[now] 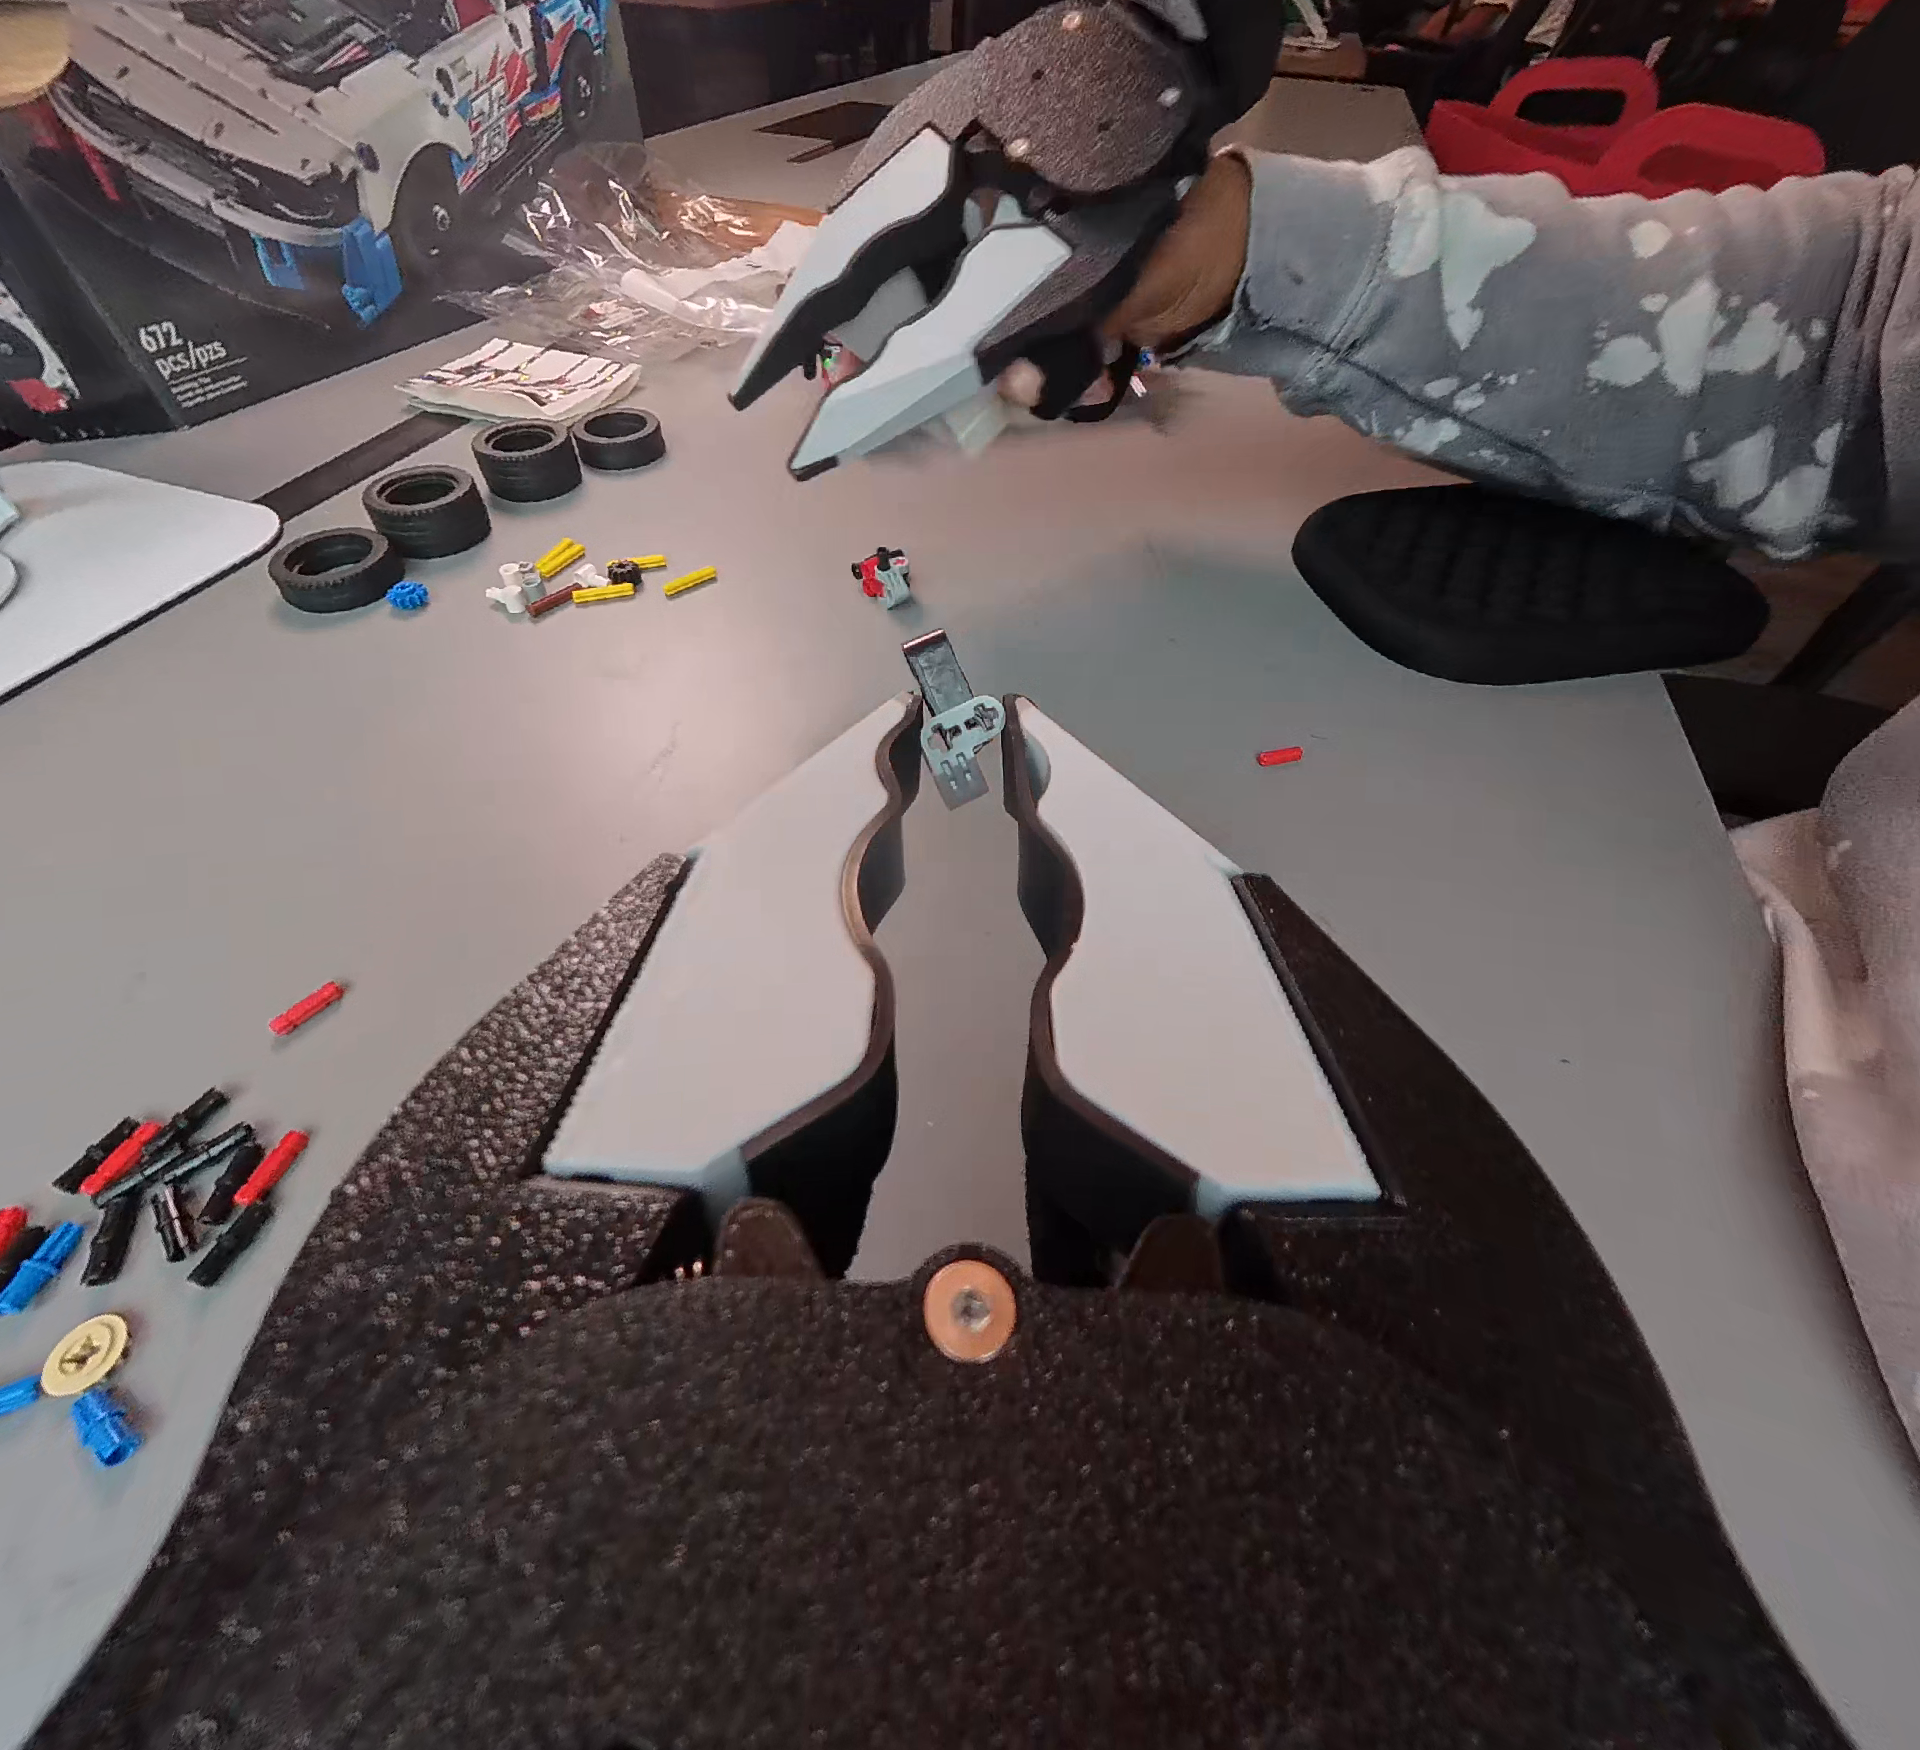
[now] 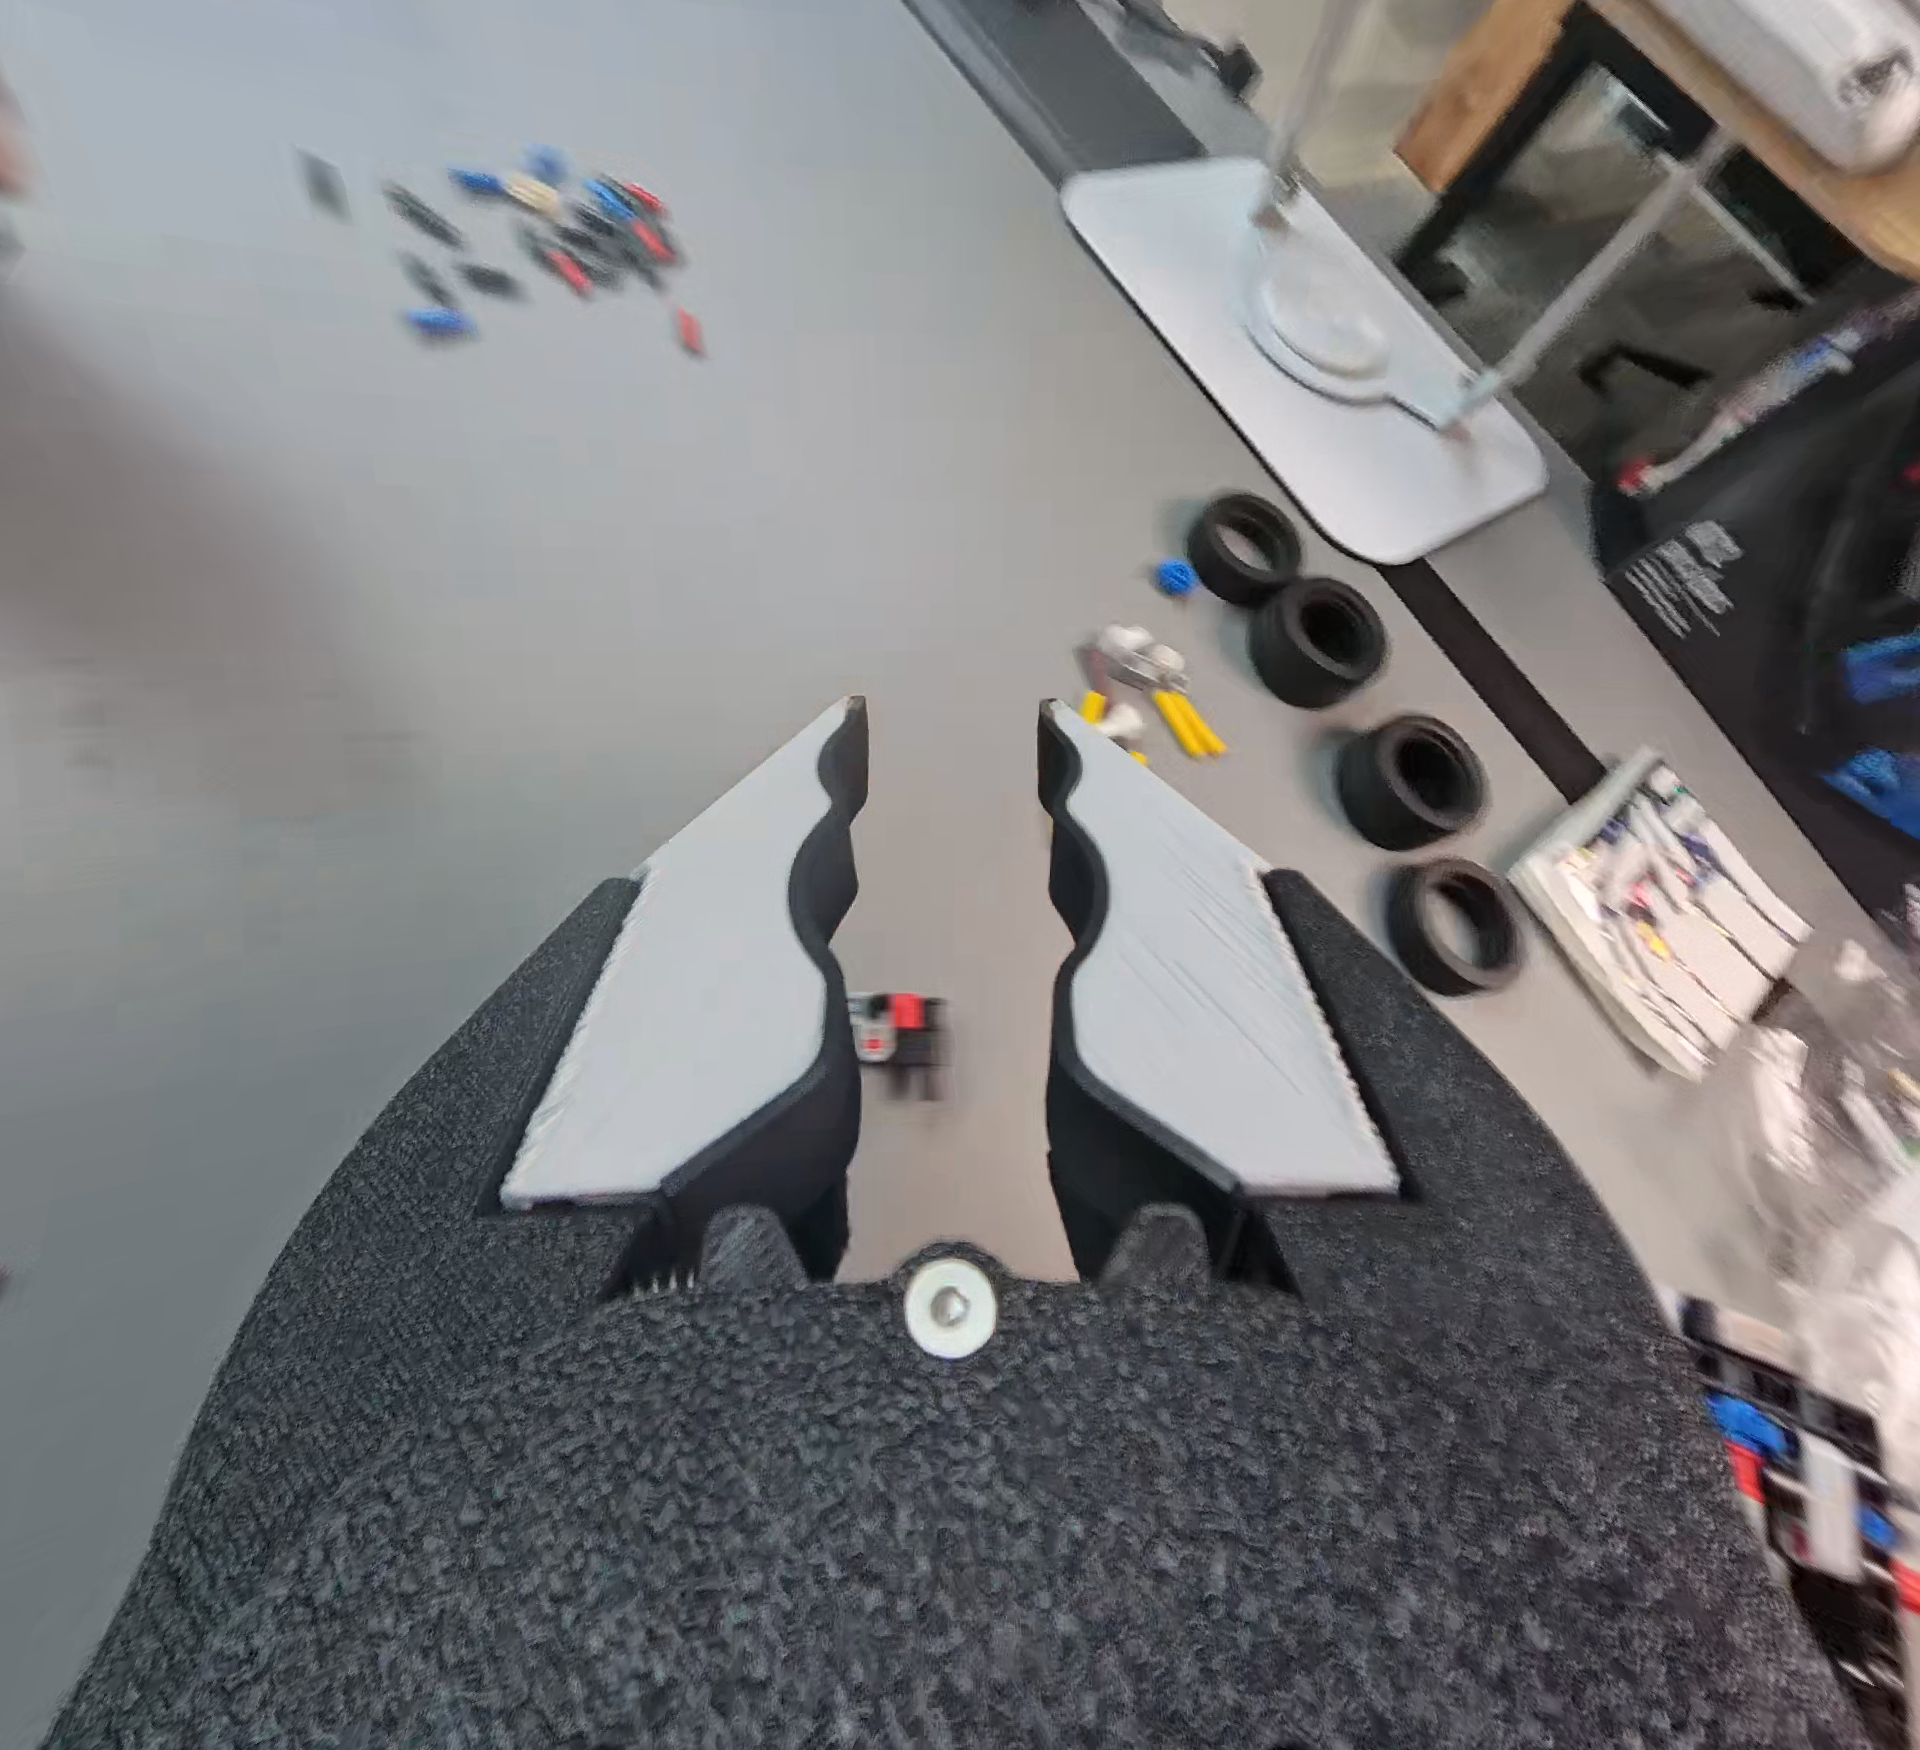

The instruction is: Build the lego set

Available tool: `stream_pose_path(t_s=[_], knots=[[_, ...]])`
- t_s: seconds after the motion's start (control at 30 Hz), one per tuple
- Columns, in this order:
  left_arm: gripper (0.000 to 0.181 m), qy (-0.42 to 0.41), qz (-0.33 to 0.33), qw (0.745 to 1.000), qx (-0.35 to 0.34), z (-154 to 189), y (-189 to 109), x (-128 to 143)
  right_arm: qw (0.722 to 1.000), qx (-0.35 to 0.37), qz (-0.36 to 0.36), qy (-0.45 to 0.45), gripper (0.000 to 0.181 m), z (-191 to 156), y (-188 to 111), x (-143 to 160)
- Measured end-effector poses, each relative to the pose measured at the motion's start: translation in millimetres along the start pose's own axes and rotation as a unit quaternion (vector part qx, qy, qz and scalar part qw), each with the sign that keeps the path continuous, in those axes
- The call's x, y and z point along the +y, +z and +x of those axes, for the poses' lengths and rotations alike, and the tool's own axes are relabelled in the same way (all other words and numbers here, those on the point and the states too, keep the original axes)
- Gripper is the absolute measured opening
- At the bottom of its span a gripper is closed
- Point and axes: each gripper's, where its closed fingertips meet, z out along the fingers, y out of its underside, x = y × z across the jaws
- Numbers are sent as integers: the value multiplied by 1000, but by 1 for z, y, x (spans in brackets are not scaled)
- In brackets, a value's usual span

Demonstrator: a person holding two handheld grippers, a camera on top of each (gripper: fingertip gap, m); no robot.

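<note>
My left gripper (image 1: 961,708) is shut on a small grey Lego piece (image 1: 958,732) and holds it above the grey table (image 1: 727,765). A small red, black and grey assembly (image 1: 883,576) lies on the table just beyond it. My right gripper (image 2: 951,713) is open and empty, and the same assembly (image 2: 899,1035) shows on the table between its fingers. In the left wrist view the right gripper (image 1: 769,427) hovers above the table, held by a hand in a grey sleeve. Yellow and white small parts (image 1: 582,573) lie left of the assembly.
Several black tyres (image 1: 426,511) stand in a row by a sticker sheet (image 1: 520,375) and the set's box (image 1: 312,111). Black, red and blue pins (image 1: 156,1181) lie at the near left. A white stand base (image 2: 1299,360) and clear bags (image 1: 634,246) sit farther back. The table edge is at the right. Across from one pair of fingers to the other is roughly 15 centimetres.
</note>
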Motion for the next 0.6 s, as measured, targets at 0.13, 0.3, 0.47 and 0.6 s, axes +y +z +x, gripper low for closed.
stream_pose_path(t_s=[0.13, 0.3, 0.47, 0.6], knots=[[14, 76, -8, 997, 11, 19, 6, 1, 976, -191, 100, -12, 27, -108, -47, -44], [16, 205, -33, 978, 35, 45, 13, 13, 952, -285, 115, -14, 28, -164, -45, -49], [16, 249, -63, 965, 46, 53, 14, 25, 945, -307, 98, -55, 10, -175, -32, -38], [16, 228, -69, 970, 50, 47, 13, 28, 945, -301, 117, -58, 7, -174, -28, -38]])
